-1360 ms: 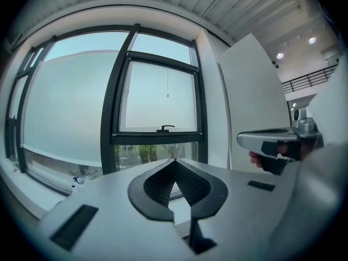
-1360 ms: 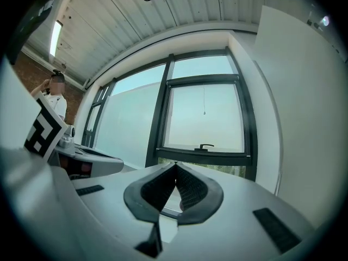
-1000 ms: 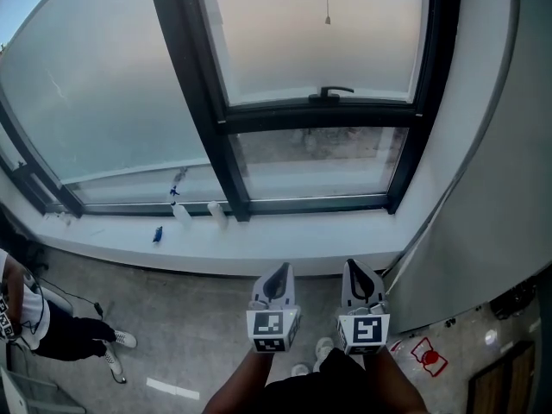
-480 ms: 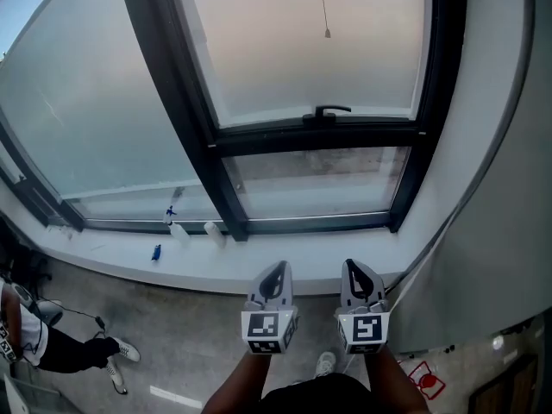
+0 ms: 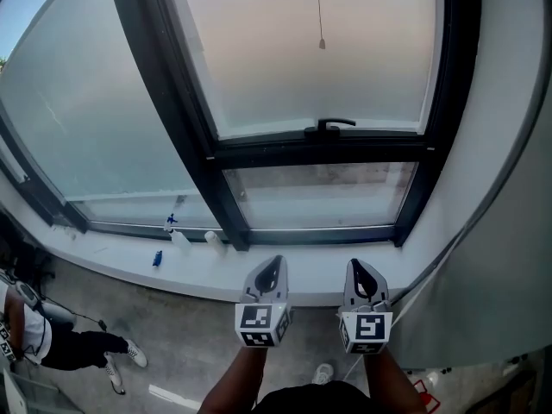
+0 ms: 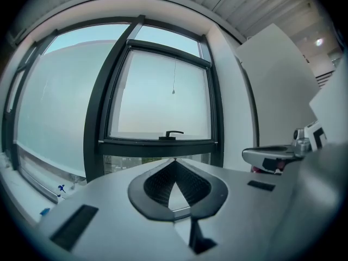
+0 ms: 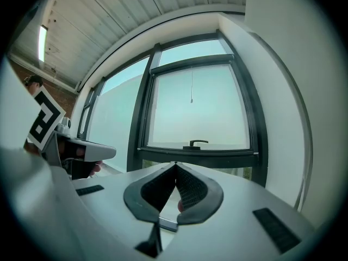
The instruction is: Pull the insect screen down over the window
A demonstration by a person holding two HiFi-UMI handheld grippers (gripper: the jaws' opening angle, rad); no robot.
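In the head view, the left gripper point(image 5: 270, 266) and right gripper point(image 5: 361, 267) are held side by side over the white sill point(image 5: 315, 276), both pointing at the dark-framed window point(image 5: 362, 149). A thin pull cord point(image 5: 321, 45) hangs before the upper pane, its end above the window handle point(image 5: 328, 126) and well apart from both grippers. In the left gripper view, the jaws meet at their tips with nothing between them. In the right gripper view, the 2 jaws are likewise pressed together and empty.

Grey left tool point(image 5: 277, 262) and right tool point(image 5: 354, 265) bear black-and-white marker cubes point(image 5: 261, 324).
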